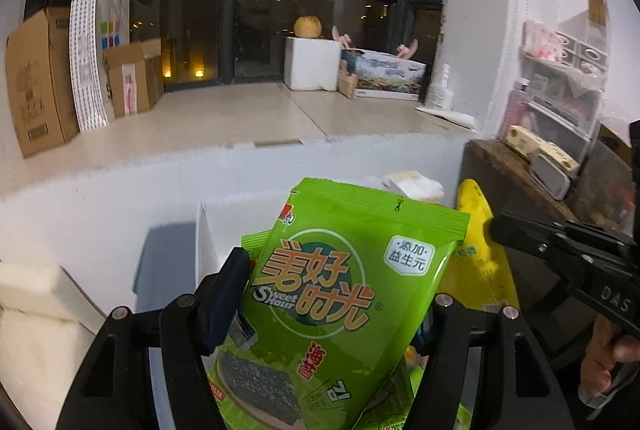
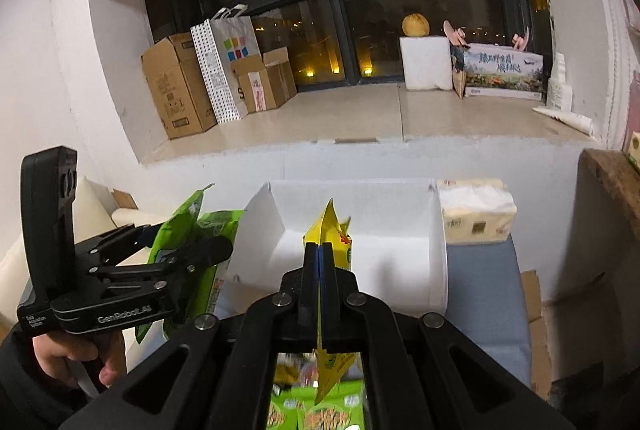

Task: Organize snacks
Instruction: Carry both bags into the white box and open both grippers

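Observation:
My left gripper (image 1: pixel 340 282) is shut across a green seaweed snack packet (image 1: pixel 344 270), with at least one more green packet behind it. From the right wrist view the left gripper (image 2: pixel 188 238) holds these green packets (image 2: pixel 192 218) at the left of an open white box (image 2: pixel 438 250). My right gripper (image 2: pixel 318 258) is shut on the edge of a yellow snack packet (image 2: pixel 330 226), held upright just in front of the box. In the left wrist view the right gripper (image 1: pixel 498 230) and yellow packet (image 1: pixel 474 222) are to the right, and the box wall (image 1: pixel 206 234) stands behind the green packet.
A tissue pack (image 2: pixel 476 214) lies right of the box on a blue surface (image 2: pixel 480 294). More green packets (image 2: pixel 320 416) lie below my right gripper. A wooden shelf (image 2: pixel 612 178) juts in at the right. Cardboard boxes (image 2: pixel 176 86) stand on the window ledge behind.

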Motion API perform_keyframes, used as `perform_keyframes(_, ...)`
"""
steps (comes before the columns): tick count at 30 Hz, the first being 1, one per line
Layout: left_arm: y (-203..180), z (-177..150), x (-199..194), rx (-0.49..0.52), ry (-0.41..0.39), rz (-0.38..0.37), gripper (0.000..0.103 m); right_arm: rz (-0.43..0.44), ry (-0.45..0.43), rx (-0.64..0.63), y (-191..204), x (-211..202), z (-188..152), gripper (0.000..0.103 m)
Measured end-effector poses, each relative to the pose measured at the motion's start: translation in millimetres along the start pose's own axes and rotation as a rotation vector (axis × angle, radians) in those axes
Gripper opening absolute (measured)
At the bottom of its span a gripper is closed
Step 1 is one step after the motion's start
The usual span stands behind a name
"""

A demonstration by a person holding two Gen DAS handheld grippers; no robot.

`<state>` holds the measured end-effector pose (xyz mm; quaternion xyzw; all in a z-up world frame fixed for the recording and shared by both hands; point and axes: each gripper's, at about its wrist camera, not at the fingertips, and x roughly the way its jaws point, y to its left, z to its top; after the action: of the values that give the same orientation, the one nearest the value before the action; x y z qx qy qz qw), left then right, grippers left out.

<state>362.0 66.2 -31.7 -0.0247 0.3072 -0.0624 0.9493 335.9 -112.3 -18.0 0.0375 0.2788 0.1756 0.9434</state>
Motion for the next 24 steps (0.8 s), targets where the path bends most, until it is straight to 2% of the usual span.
perform_keyframes(5,12.9,30.6,40.5,-0.01,0.013,0.047,0.072,-0.024,0.007,-0.018,-11.7,32.2,30.2,0.0)
perform_keyframes(9,19.3,40.2,77.3,-0.023,0.053,0.091,0.076,0.009,0.024,-0.006,-26.7,60.3,48.7,0.0)
perform_keyframes(10,19.5,40.2,83.4,-0.022,0.058,0.094,0.078,0.009,0.037,0.001,-30.8,67.8,50.9,0.0)
perform_keyframes(12,20.6,37.8,97.4,-0.017,0.09,0.104,0.09,-0.013,0.056,0.023,-39.4,80.1,51.4,0.001)
perform_keyframes(14,21.7,32.6,105.4,-0.018,0.105,0.106,0.097,-0.03,0.081,0.063,-48.8,88.2,49.3,0.023)
perform_keyframes(15,22.0,28.7,107.9,-0.016,0.111,0.108,0.099,-0.041,0.07,0.077,-52.8,87.6,47.4,0.058)
perform_keyframes(16,21.6,25.8,108.4,-0.011,0.114,0.113,0.102,-0.041,0.039,0.087,-56.1,83.8,44.3,0.084)
perform_keyframes(17,21.1,22.8,108.4,-0.002,0.11,0.114,0.102,-0.041,0.014,0.091,-58.5,80.5,42.1,0.089)
perform_keyframes(18,20.2,20.3,108.5,0.004,0.11,0.117,0.103,-0.055,0.004,0.089,-60.4,78.3,40.4,0.09)
perform_keyframes(24,18.0,12.5,107.3,0.002,0.133,0.114,0.103,-0.065,0.044,0.091,-61.0,77.4,32.5,0.096)
